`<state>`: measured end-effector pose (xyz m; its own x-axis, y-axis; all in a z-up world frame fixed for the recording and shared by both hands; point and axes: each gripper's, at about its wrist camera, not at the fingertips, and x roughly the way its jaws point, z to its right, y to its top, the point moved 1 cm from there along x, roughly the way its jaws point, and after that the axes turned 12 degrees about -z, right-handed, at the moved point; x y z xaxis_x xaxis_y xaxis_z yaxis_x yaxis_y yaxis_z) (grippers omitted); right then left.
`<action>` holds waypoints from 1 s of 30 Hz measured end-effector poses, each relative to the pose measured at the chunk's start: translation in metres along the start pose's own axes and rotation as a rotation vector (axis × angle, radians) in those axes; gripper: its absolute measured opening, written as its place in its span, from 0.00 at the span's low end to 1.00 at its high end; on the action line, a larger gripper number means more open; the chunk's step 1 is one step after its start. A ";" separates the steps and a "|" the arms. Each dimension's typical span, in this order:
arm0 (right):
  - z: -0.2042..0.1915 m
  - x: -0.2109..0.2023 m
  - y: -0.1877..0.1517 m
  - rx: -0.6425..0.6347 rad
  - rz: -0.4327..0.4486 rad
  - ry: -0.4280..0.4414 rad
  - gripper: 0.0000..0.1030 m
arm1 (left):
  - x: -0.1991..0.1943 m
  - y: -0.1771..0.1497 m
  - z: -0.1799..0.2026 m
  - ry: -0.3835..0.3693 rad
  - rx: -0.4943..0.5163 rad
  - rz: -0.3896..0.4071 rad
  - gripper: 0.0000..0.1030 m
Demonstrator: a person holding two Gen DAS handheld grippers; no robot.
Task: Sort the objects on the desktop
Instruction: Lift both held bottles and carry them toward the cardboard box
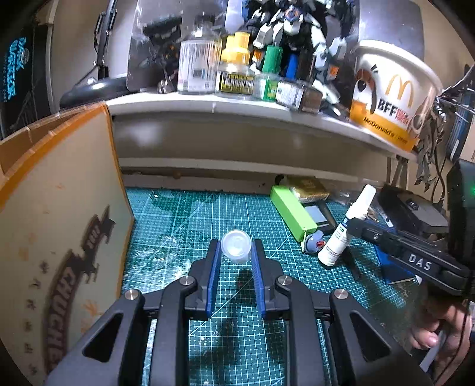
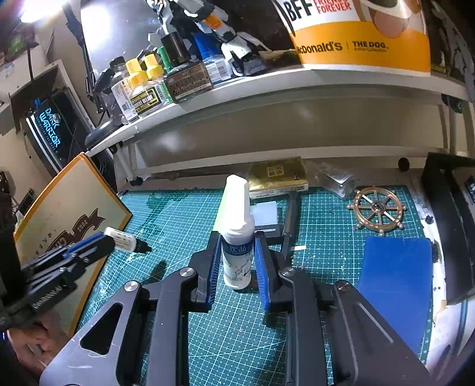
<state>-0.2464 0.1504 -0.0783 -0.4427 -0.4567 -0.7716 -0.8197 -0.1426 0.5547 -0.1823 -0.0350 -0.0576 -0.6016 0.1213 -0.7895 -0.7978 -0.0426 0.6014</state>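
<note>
The left hand-held gripper (image 1: 236, 255) pinches a small vial (image 1: 236, 246) above the cutting mat (image 1: 178, 225), close to the box (image 1: 59, 222). The right hand-held gripper (image 2: 237, 255) clamps the white bottle (image 2: 237, 237) mid-mat, below the shelf (image 2: 267, 86) edge.

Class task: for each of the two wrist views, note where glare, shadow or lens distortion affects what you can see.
Left wrist view: the shelf bows into a curve from fisheye distortion; the clear-capped small bottle in the left gripper casts a dark shadow on the cutting mat. Right wrist view: a lamp blows out the top-left corner; the white spray bottle stays sharp.
</note>
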 end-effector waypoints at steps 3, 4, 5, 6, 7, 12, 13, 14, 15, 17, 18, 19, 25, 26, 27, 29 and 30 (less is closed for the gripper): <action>-0.006 -0.006 0.000 -0.022 0.034 0.009 0.20 | -0.012 -0.001 0.002 0.000 0.005 0.019 0.20; -0.008 -0.009 0.000 -0.030 0.048 0.012 0.20 | -0.017 -0.002 0.002 0.003 0.009 0.024 0.20; -0.012 -0.013 -0.001 -0.045 0.066 0.016 0.20 | -0.021 -0.003 0.002 0.006 0.011 0.031 0.20; -0.015 -0.016 -0.001 -0.057 0.082 0.020 0.20 | -0.025 -0.004 0.003 0.009 0.012 0.038 0.20; -0.017 -0.020 -0.001 -0.069 0.099 0.024 0.20 | -0.029 -0.004 0.004 0.012 0.014 0.047 0.20; -0.027 -0.041 -0.001 -0.117 0.189 0.035 0.20 | -0.049 -0.004 0.007 0.027 0.023 0.087 0.20; -0.029 -0.046 -0.001 -0.121 0.205 0.036 0.20 | -0.054 -0.004 0.008 0.032 0.027 0.095 0.20; -0.031 -0.051 -0.001 -0.120 0.214 0.029 0.20 | -0.059 -0.005 0.008 0.037 0.031 0.103 0.20; -0.035 -0.057 -0.001 -0.121 0.218 0.020 0.20 | -0.064 -0.005 0.008 0.042 0.036 0.111 0.20; -0.042 -0.068 -0.002 -0.125 0.229 0.011 0.20 | -0.074 -0.005 0.009 0.040 0.040 0.129 0.20; -0.045 -0.074 -0.003 -0.128 0.235 0.008 0.20 | -0.079 -0.005 0.010 0.037 0.041 0.137 0.20; -0.049 -0.080 -0.004 -0.131 0.241 0.001 0.20 | -0.083 -0.005 0.010 0.036 0.042 0.144 0.20; -0.071 -0.117 -0.011 -0.150 0.273 -0.040 0.20 | -0.113 -0.010 0.013 0.018 0.047 0.194 0.20; -0.074 -0.122 -0.013 -0.150 0.276 -0.039 0.20 | -0.117 -0.011 0.013 0.016 0.047 0.200 0.20; -0.078 -0.128 -0.015 -0.152 0.279 -0.047 0.20 | -0.121 -0.012 0.013 0.014 0.047 0.205 0.20; -0.086 -0.138 -0.020 -0.157 0.287 -0.058 0.20 | -0.128 -0.015 0.013 0.009 0.046 0.212 0.20; -0.090 -0.143 -0.023 -0.158 0.290 -0.061 0.20 | -0.132 -0.017 0.013 0.007 0.046 0.216 0.20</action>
<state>-0.1314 0.1397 0.0472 -0.6739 -0.4456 -0.5893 -0.5921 -0.1513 0.7915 -0.0885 -0.0373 0.0380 -0.7589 0.1074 -0.6423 -0.6476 -0.0217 0.7616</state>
